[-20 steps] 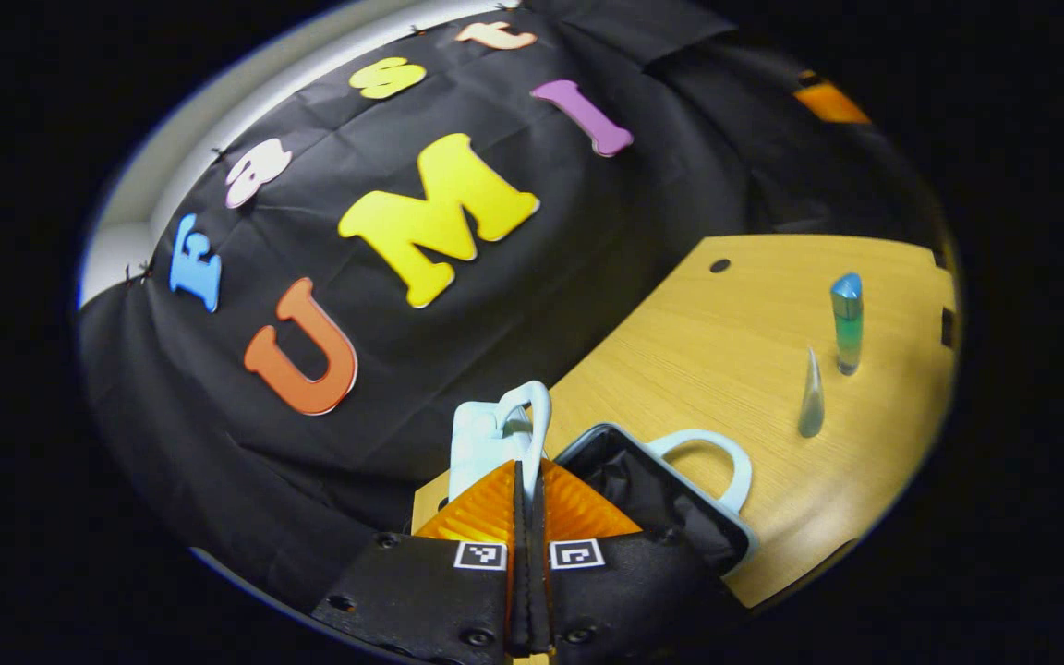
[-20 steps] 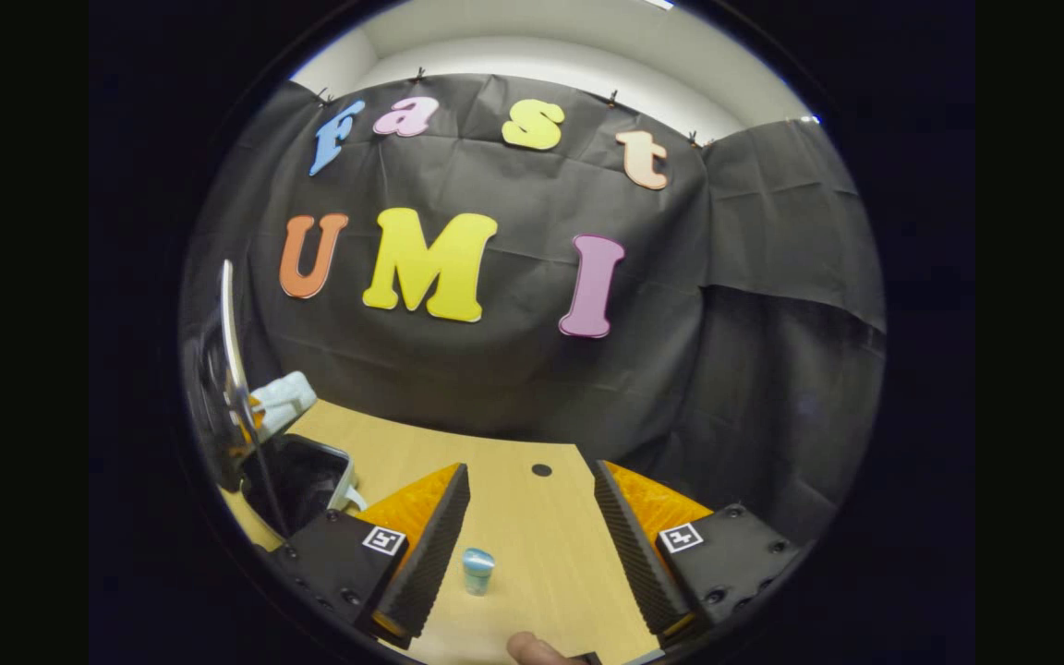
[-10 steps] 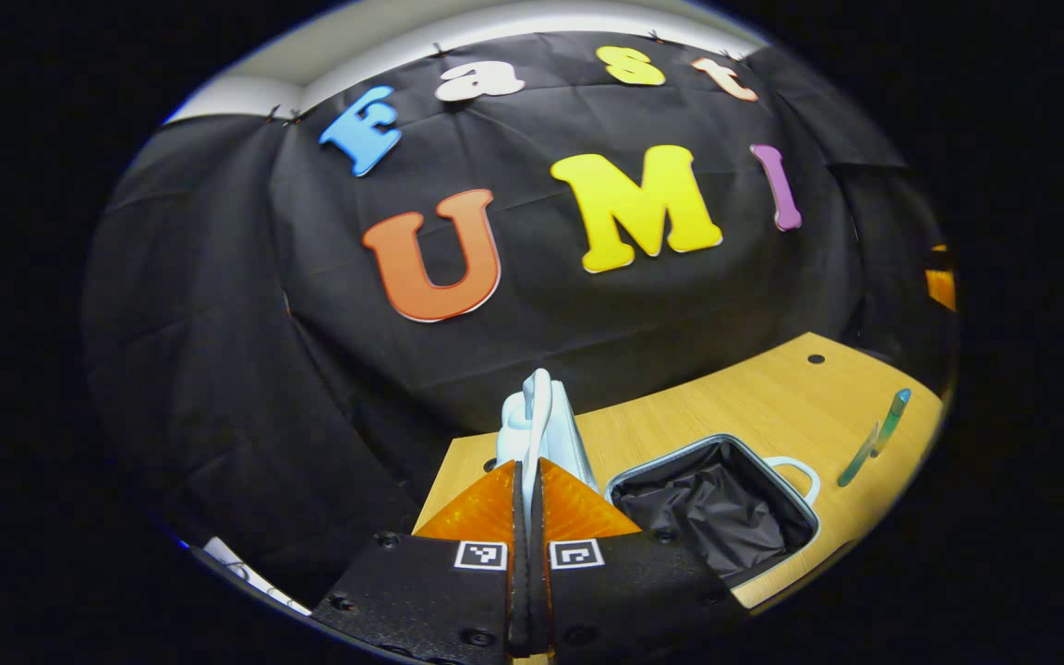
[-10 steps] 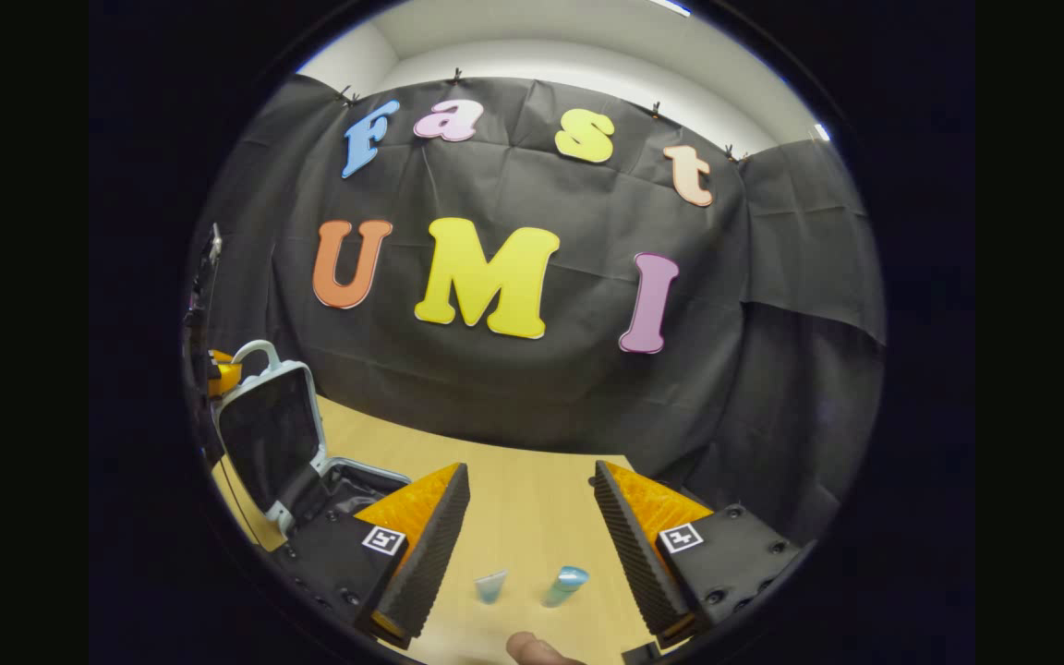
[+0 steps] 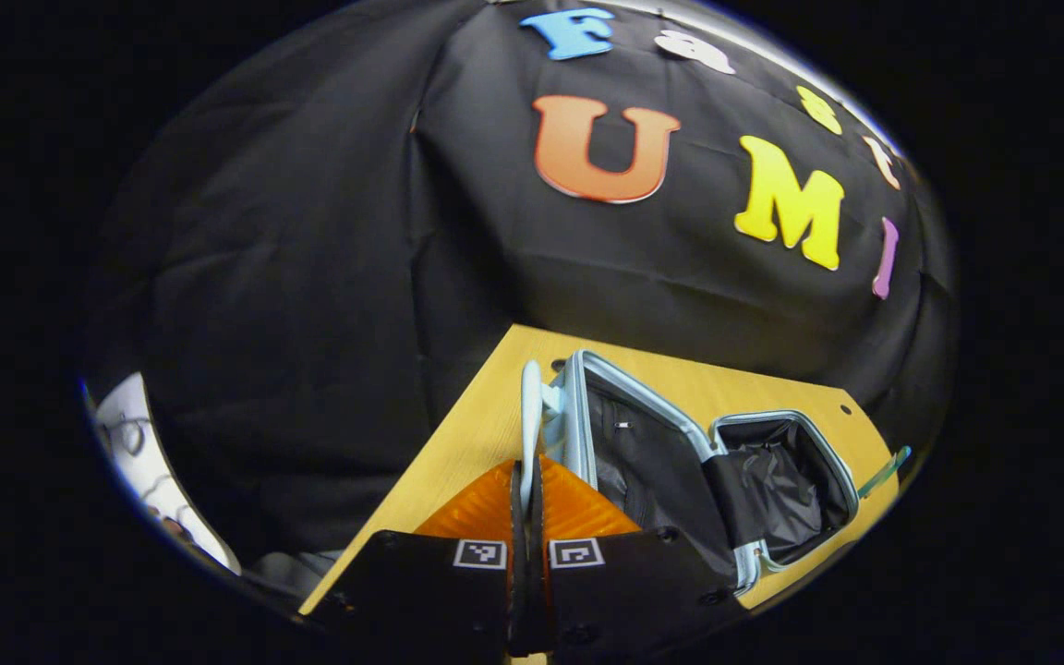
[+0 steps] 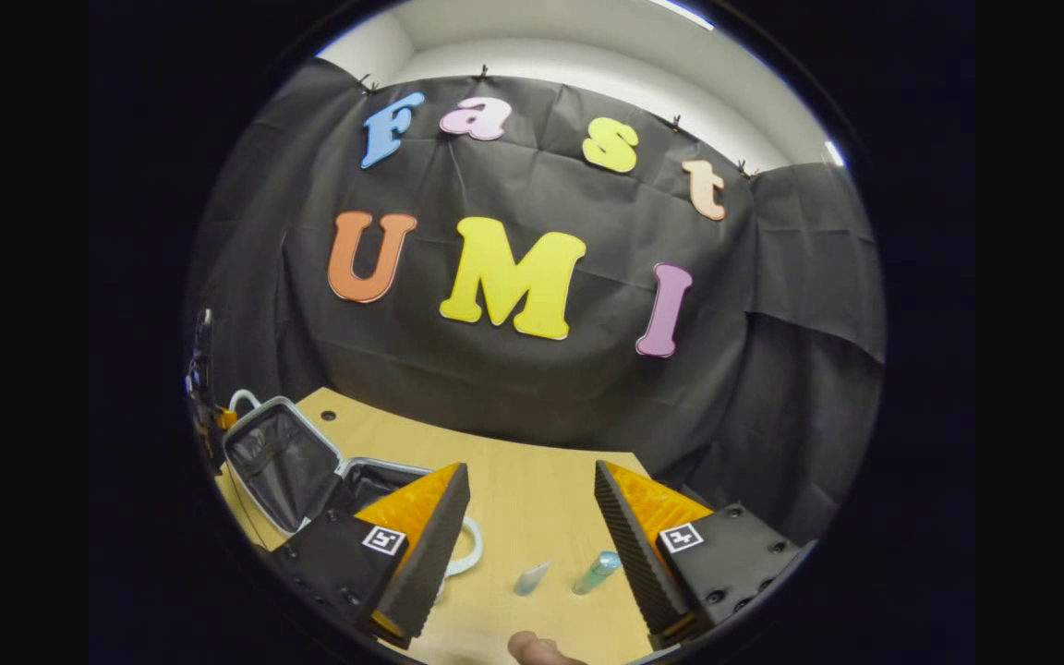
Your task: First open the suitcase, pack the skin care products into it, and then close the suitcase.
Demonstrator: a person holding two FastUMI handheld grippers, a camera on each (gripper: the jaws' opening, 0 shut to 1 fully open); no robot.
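A: Grip check: left gripper (image 5: 526, 480) clamped on pale blue suitcase's lid handle (image 5: 530, 406); right gripper (image 6: 532, 513) wide apart, holding nothing

B: Suitcase (image 6: 296, 462) open on wooden table (image 6: 532, 480); two small bluish tubes (image 6: 564, 574) stand beyond right fingers

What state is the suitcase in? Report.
Open: the suitcase lid is swung back, dark lining exposed; left gripper grips the lid handle.

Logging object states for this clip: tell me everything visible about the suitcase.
The suitcase is small, with a pale blue hard shell, metal-looking rim and black fabric lining. It lies open on the wooden table, lid tipped back beside the base. Each half carries a looped handle; the left claw is shut on the lid handle. Nothing is visibly packed.
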